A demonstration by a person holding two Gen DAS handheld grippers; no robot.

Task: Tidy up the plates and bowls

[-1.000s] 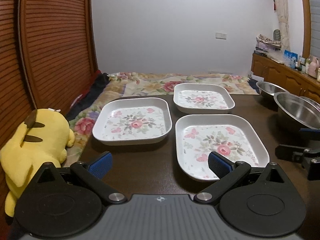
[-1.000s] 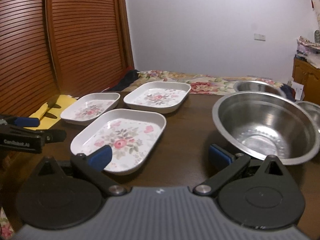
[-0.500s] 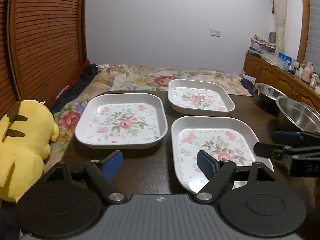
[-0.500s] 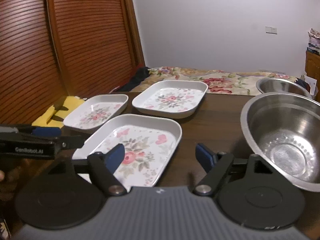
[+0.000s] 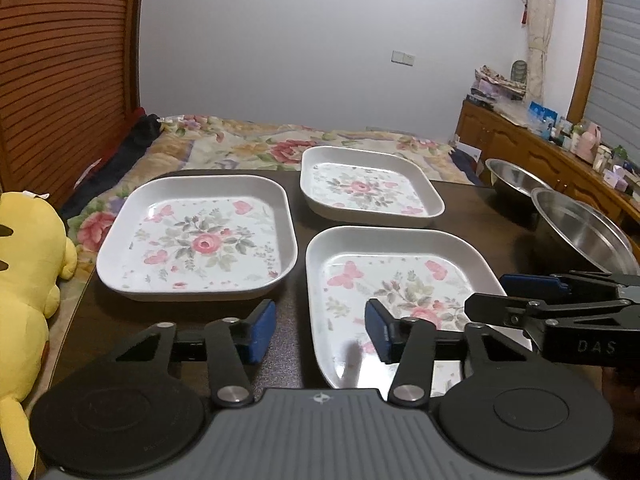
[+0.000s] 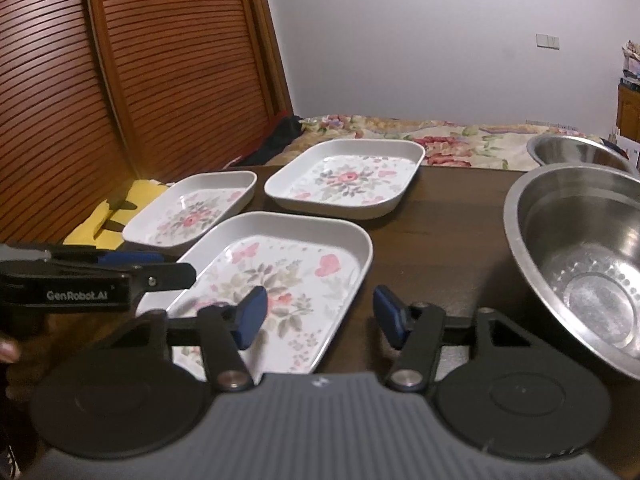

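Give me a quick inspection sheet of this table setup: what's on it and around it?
Surface: dark wooden table.
Job's things: three flowered plates, near, left, far, side by side, unstacked; large steel bowl, a smaller bowl behind.
Clutter: nothing seen on the table.
Grippers: left hand-held gripper open, at the near plate's left rim; right hand-held gripper open, at its right rim.
Cables: nothing seen.
Surroundings: yellow plush toy, flowered bedspread, slatted wooden doors, cluttered sideboard.

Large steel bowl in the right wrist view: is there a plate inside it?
No. The large steel bowl holds nothing, and all three floral plates sit apart on the table.
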